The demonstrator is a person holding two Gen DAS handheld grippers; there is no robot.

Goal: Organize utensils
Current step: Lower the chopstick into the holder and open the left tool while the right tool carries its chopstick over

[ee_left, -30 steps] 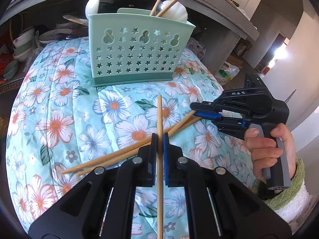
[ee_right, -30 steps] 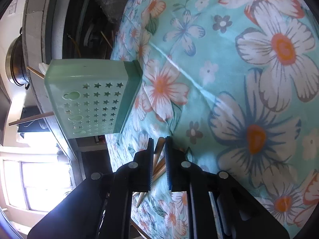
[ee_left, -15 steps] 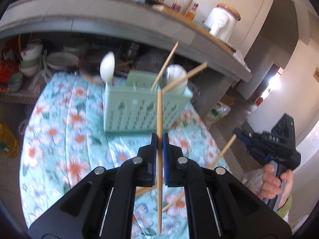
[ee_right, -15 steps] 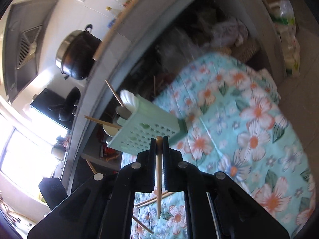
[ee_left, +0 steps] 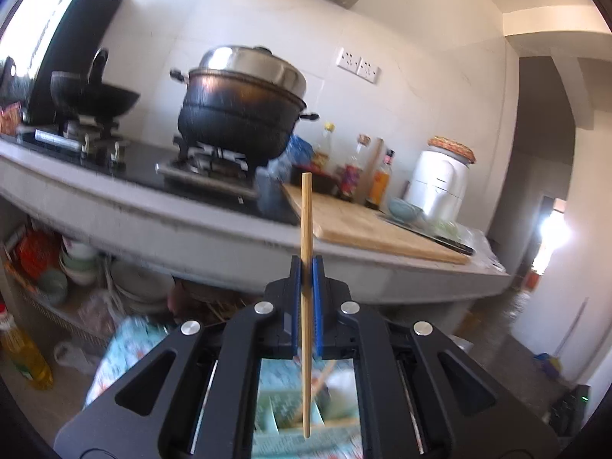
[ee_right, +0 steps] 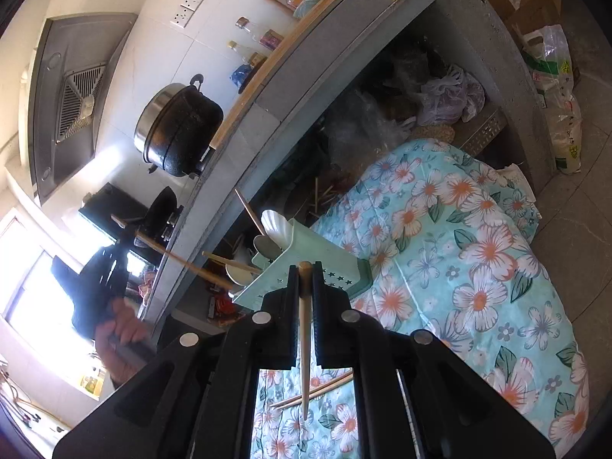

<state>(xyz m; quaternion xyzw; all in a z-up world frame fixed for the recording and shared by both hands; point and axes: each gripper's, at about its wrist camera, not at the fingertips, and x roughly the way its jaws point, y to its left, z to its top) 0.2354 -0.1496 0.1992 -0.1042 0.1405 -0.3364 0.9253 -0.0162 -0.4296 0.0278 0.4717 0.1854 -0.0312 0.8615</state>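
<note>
Above the floral cloth point(ee_right: 478, 267), each gripper clamps one chopstick: left gripper point(ee_left: 306, 271) at twelve o'clock, right gripper point(ee_right: 305, 275) before the green caddy point(ee_right: 306, 264).

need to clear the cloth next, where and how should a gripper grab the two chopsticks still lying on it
Probably from straight above, at mid-length. The loose chopsticks lie flat and nearly side by side on the soft floral cloth, so jaws set across their length should pinch one at a time. Their ends are hidden.
</note>
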